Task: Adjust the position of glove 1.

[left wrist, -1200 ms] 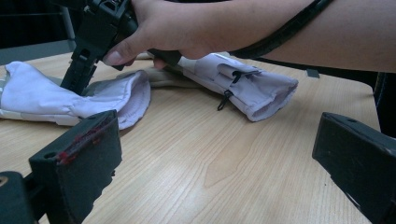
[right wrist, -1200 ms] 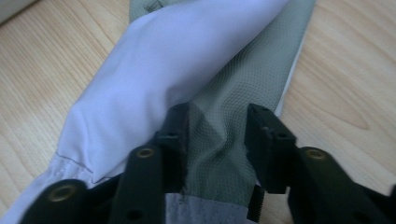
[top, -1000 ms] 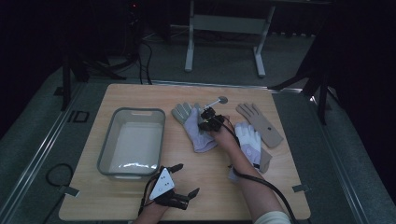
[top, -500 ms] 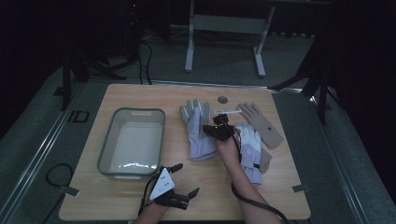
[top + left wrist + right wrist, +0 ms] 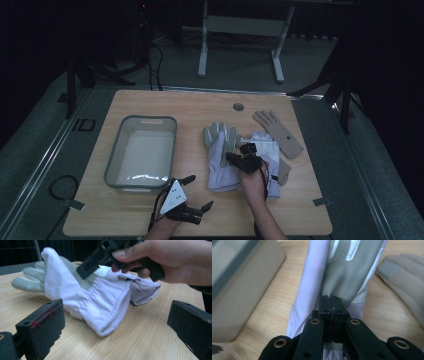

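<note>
A white glove with a grey palm [image 5: 220, 157] lies mid-table, partly folded over itself. My right gripper [image 5: 236, 159] rests on its cuff end with the jaws pressed together on the fabric. In the right gripper view the shut gripper [image 5: 331, 298] sits on the white glove [image 5: 347, 272]. My left gripper [image 5: 199, 191] is open near the front edge, apart from the glove. From the left gripper view, the open left gripper [image 5: 116, 312] faces the white glove [image 5: 100, 297], and the right gripper [image 5: 86, 266] and its hand sit on top of it.
A grey plastic bin [image 5: 112, 165] stands at the left and shows beside the glove as the bin [image 5: 237, 290]. A second white glove [image 5: 270, 150] lies under the right hand. A tan glove [image 5: 278, 132] lies at the right.
The right gripper has drawn back toward the front edge, and the white glove has moved with it. The left gripper has stayed put.
</note>
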`<state>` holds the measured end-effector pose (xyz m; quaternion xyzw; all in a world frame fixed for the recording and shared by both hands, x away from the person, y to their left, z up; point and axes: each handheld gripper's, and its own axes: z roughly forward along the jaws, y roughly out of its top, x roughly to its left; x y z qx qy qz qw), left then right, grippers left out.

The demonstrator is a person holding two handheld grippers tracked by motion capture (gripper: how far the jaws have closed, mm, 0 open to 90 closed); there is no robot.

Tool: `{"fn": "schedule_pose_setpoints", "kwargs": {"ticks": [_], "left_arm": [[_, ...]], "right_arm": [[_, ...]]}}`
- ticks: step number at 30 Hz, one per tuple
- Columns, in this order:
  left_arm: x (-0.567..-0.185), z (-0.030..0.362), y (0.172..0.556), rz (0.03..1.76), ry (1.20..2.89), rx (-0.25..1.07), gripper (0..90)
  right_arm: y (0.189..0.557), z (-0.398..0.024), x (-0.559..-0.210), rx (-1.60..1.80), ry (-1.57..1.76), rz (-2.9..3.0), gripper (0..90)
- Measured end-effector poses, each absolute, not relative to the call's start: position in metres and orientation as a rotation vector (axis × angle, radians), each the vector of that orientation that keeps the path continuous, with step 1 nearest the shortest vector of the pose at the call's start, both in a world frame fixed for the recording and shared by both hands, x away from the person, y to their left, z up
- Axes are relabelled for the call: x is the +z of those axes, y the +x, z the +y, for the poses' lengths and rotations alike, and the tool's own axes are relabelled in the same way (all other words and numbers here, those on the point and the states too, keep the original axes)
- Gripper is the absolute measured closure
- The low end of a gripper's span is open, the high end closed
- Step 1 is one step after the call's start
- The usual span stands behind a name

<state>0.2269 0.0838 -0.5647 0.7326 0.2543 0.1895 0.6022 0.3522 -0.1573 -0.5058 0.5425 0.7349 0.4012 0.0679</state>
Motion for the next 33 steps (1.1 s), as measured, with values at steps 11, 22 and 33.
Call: {"fn": "schedule_pose_setpoints", "kwargs": {"ticks": [11, 22, 33], "left_arm": [[-0.565, 0.083, 0.227, 0.583, 1.701, 0.438, 1.2], [-0.565, 0.083, 0.227, 0.583, 1.703, 0.437, 1.2], [-0.565, 0.084, 0.227, 0.588, 1.701, 0.435, 1.2]], "right_arm": [[0.356, -0.157, -0.532, 1.042, 1.655, 2.230, 87.5], [0.351, -0.175, -0.494, 1.111, 1.425, 2.323, 63.7], [0.361, -0.236, -0.473, 0.997, 1.120, 2.420, 56.6]]}}
